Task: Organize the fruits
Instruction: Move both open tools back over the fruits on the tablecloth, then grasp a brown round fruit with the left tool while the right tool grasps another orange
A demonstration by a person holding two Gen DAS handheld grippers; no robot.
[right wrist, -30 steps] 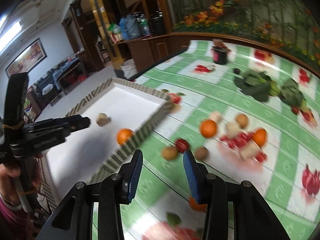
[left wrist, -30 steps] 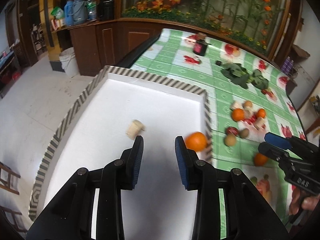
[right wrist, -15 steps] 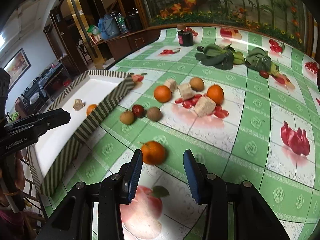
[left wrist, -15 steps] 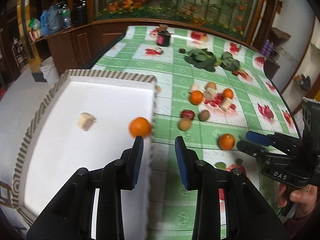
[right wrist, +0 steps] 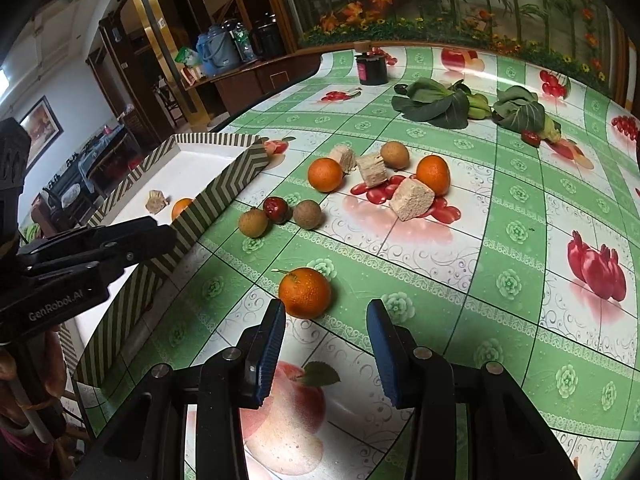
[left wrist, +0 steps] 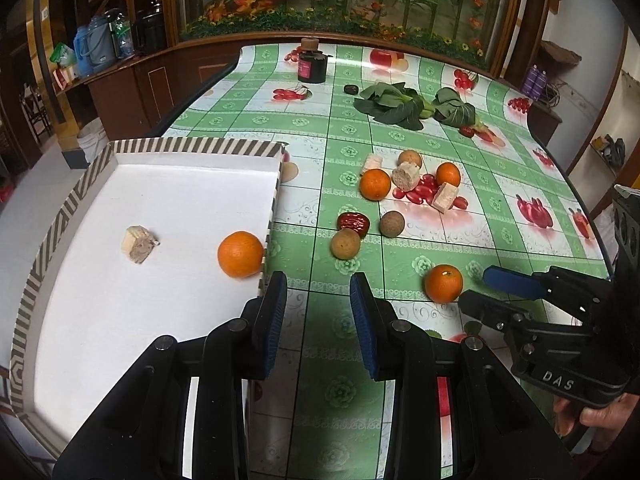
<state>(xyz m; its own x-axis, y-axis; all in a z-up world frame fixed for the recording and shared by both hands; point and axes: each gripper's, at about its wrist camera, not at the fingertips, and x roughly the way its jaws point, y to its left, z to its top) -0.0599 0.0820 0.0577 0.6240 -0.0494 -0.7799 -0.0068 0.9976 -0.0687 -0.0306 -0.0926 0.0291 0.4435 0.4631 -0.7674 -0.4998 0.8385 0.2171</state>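
A white tray with a striped rim (left wrist: 192,146) (right wrist: 224,196) holds one orange (left wrist: 240,254) (right wrist: 182,208) and a pale cake piece (left wrist: 138,244). On the green cloth lie a near orange (left wrist: 443,283) (right wrist: 305,292), two more oranges (left wrist: 375,184) (left wrist: 448,174), two brown round fruits (left wrist: 345,243) (left wrist: 391,223), a red date (left wrist: 353,222) and cake pieces (left wrist: 406,176). My left gripper (left wrist: 318,312) is open and empty by the tray's right rim. My right gripper (right wrist: 325,340) (left wrist: 476,292) is open just short of the near orange.
Leafy greens (left wrist: 394,106) and a dark jar (left wrist: 312,66) stand at the far end of the table. The table's right edge (left wrist: 592,224) curves close by. Cabinets with jugs (left wrist: 96,50) stand at the left.
My left gripper swung right from over the tray to its right rim. My right gripper moved forward to the near orange. The orange in the tray stayed put.
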